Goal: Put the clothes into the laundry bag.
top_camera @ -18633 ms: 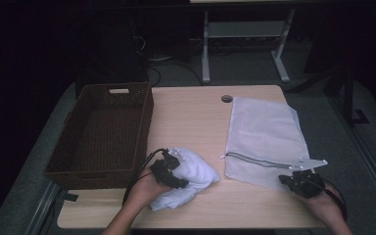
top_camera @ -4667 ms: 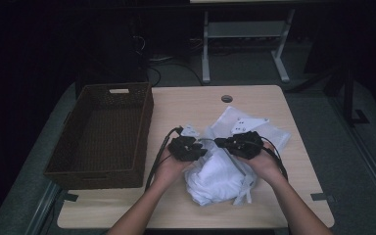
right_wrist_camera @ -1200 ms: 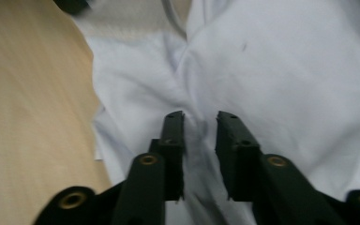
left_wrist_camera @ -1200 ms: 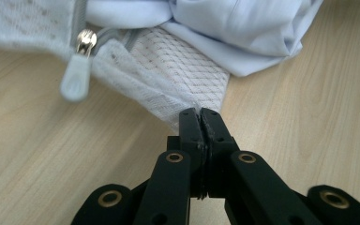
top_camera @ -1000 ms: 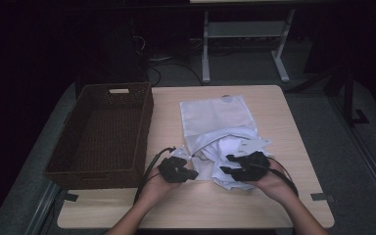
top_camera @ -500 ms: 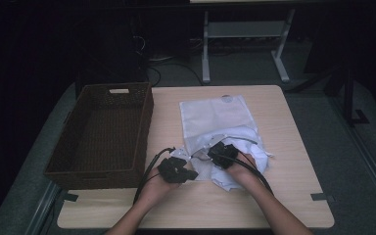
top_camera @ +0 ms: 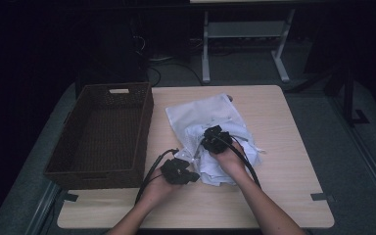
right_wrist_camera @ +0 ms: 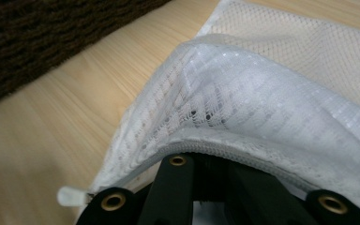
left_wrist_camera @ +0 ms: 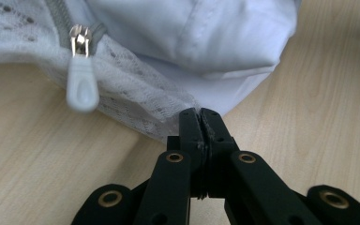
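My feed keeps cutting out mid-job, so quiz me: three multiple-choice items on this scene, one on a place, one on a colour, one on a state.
1. Where does the basket stand relative to the mesh bag?
A. to its left
B. to its right
C. on it

2. What colour is the zipper pull?
A. red
B. white
C. black

3. How is the left gripper?
A. wide open
B. shut on the bag's edge
C. holding the basket

Answers: 1 A, basket at the table's left side; 2 B, pale pull by the zip; 3 B, jaws pinch lace.
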Available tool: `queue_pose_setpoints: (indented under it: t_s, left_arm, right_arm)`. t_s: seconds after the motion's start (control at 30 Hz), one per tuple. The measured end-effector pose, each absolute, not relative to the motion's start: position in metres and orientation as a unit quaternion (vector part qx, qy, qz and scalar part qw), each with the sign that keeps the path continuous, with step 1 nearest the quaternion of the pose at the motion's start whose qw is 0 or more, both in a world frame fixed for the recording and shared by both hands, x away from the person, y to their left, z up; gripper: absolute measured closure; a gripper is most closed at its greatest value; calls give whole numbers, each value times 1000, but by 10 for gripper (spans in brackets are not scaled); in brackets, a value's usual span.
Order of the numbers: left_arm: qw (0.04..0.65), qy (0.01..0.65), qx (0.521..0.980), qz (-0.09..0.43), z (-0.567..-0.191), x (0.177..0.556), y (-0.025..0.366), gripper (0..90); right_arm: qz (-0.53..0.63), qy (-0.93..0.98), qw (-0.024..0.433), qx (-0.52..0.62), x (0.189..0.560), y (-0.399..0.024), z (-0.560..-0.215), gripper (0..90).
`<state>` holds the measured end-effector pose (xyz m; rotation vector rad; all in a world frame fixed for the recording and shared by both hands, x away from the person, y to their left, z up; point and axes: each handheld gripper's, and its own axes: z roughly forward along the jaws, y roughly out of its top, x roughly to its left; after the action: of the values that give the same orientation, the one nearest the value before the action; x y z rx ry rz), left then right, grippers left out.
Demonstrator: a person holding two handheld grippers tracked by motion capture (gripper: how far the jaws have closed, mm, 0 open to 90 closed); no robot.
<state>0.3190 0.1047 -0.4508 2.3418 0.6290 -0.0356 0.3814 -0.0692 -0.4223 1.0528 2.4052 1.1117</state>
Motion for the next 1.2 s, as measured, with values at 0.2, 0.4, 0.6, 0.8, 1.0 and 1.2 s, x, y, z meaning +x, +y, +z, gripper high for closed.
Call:
queue_pose_setpoints:
  t_s: [0.2, 0.4, 0.6, 0.8, 1.0, 1.2]
  left_arm:
    - [353, 248, 902, -10, -450, 321, 110, 885]
    - [354, 254, 900, -8, -450, 321, 111, 883]
    - [352, 251, 902, -5, -449, 321, 112, 883]
    - [355, 249, 901, -6, -448, 320, 110, 883]
    - [351, 243, 904, -6, -448, 319, 109, 884]
    - [351, 240, 905, -1, -446, 318, 106, 884]
  right_arm:
    - [390, 855, 135, 314, 361, -82, -421, 709]
    - [383, 875, 122, 268, 321, -110, -411, 550]
    - [350, 896, 112, 250, 297, -119, -424, 413]
    - [314, 907, 137, 245, 292, -107, -435, 645]
    - [361, 878, 153, 273, 300, -108, -430, 886]
    - [366, 868, 164, 292, 325, -89, -420, 887]
